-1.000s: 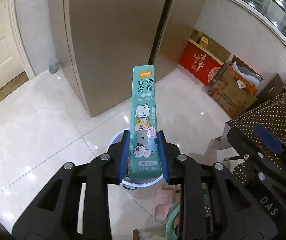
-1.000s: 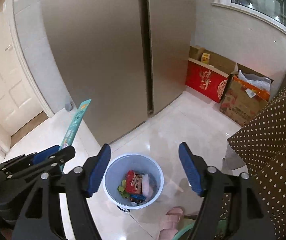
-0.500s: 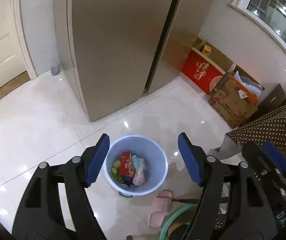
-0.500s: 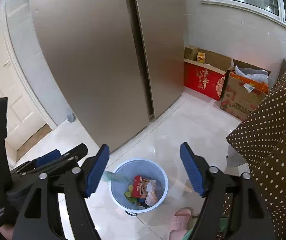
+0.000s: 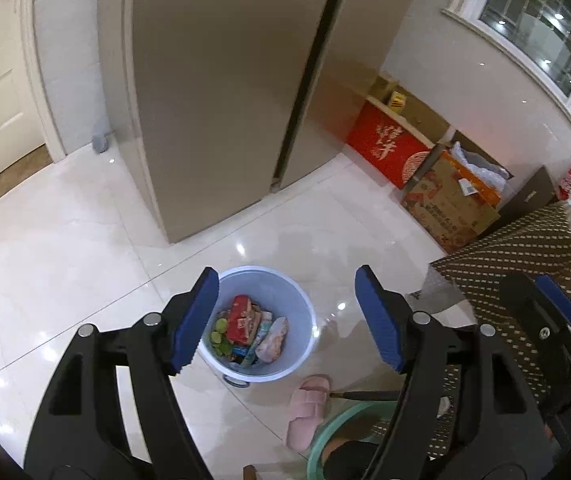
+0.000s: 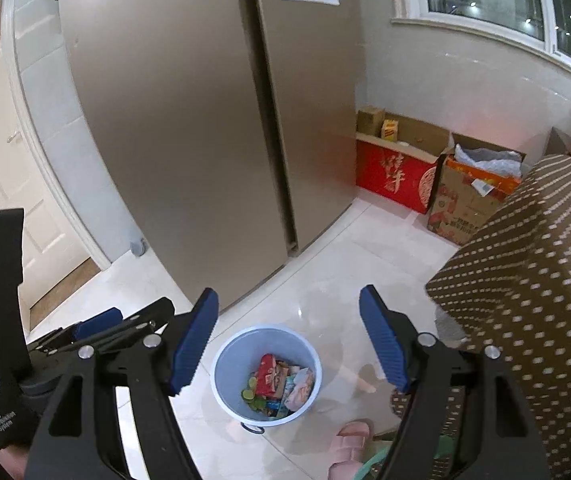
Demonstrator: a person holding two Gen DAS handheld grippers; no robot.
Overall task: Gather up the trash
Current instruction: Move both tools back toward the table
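The round pale-blue plastic trash bin (image 5: pixel 259 324), partly filled with wrappers, stands on the glossy white tile floor (image 5: pixel 65 264) in front of the tall beige refrigerator (image 5: pixel 221 80). It lies directly below and ahead of the left gripper (image 5: pixel 287 320), framed between its wide-apart blue pads, which hold nothing. The right gripper (image 6: pixel 289 340), likewise spread and empty, looks down on the bin from seemingly farther off, so the left appears nearer.

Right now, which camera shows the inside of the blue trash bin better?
The left wrist view: the blue trash bin sits closer and larger there, so its wrappers are clearer, though a left finger covers its near rim. The right wrist view shows the whole bin, uncovered, but smaller.
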